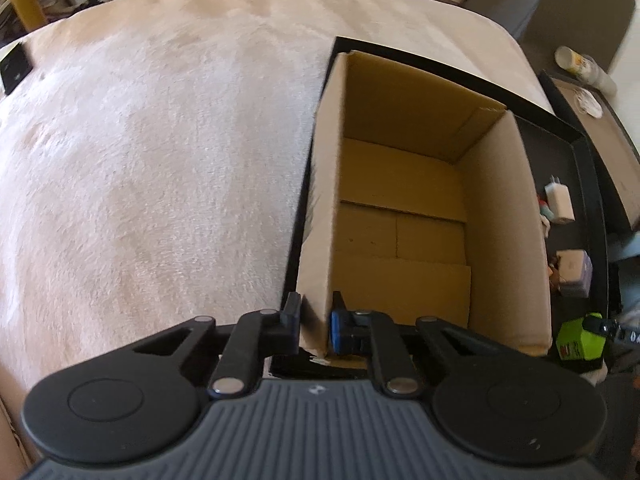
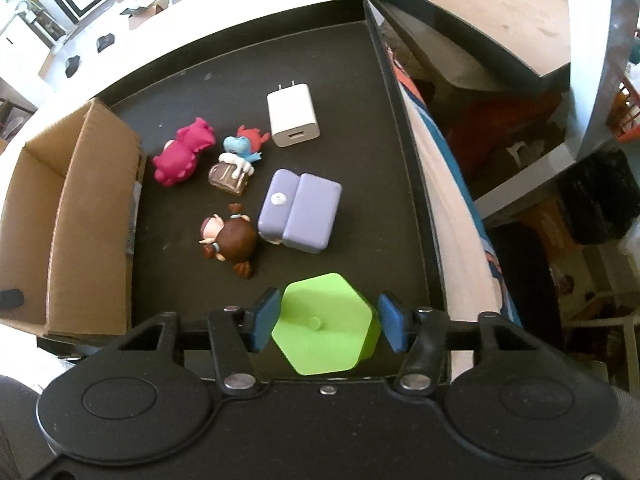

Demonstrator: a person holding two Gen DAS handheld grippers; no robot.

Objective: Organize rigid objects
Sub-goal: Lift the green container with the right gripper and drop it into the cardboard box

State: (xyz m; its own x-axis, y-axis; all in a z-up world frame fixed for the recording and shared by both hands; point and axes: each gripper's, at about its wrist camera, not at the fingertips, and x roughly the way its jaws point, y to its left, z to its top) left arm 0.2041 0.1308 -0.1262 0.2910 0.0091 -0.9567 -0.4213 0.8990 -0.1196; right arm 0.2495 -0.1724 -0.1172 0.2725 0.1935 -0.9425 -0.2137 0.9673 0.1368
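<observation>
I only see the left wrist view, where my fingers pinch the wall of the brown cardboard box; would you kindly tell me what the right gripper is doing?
Observer: The right gripper has one finger on each side of the lime-green hexagonal plastic block; I cannot tell whether the pads press it.
Operator: Thank you. Is anything lying close to the box on that side?
Observer: A magenta dinosaur figurine lies on the black tray, close beside the outer wall of the brown cardboard box.
Operator: And what is nearest the green block?
Observer: A brown-haired doll figurine lies just beyond it, apart from it.
</observation>
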